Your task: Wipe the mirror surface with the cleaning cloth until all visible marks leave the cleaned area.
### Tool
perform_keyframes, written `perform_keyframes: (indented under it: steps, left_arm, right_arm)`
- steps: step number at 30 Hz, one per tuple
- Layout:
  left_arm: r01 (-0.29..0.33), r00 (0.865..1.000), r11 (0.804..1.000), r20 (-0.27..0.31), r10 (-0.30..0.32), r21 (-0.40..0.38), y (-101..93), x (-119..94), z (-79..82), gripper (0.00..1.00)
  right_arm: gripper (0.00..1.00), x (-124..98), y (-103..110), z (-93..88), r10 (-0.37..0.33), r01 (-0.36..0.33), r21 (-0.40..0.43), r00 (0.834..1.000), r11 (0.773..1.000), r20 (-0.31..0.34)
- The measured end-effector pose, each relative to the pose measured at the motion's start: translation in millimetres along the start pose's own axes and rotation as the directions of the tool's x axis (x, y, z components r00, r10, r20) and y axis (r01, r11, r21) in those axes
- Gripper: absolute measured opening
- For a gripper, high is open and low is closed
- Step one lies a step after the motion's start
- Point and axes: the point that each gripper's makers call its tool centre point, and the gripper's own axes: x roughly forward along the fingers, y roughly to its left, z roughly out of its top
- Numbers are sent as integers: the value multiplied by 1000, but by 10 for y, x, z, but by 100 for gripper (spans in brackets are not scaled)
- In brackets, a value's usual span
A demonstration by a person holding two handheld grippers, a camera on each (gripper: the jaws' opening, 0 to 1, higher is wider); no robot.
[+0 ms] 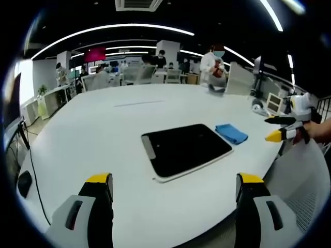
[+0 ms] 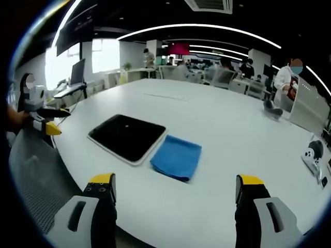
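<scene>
Two grippers hover with jaws spread and empty. Ahead of the right gripper, slightly left, the blue cleaning cloth lies flat, touching the dark mirror further left. The left gripper faces the mirror; the right sits nearer the cloth.

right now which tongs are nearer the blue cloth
Right. The blue cloth lies just ahead of the right tongs, near that table edge. From the left tongs, it sits beyond the mirror, on its far side.
</scene>
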Motion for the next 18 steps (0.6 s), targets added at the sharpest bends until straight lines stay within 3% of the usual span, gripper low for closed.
perform_keyframes:
  steps: [2,5,9,11,18]
  left_arm:
    - [-3,1000,1000,5,3,-6,8,-2,5,99]
    - [-2,1000,1000,5,2,-1,6,-1,6,99]
    - [1,999,1000,-32,-1,12,7,18,-57,99]
    - [7,999,1000,-46,-6,22,-3,28,-79,99]
    - [13,999,1000,-41,-13,7,1,22,-76,99]
  right_arm:
    - [99,8,31,31,12,-12,-20,1000,1000,7]
    - [100,-10,15,12,-7,5,-75,999,997,-32]
    - [100,-46,-89,6,-34,35,11,996,999,-82]
    - [100,-30,-102,63,-26,29,38,997,999,-75]
    - [98,43,-42,143,2,2,33,993,999,-116]
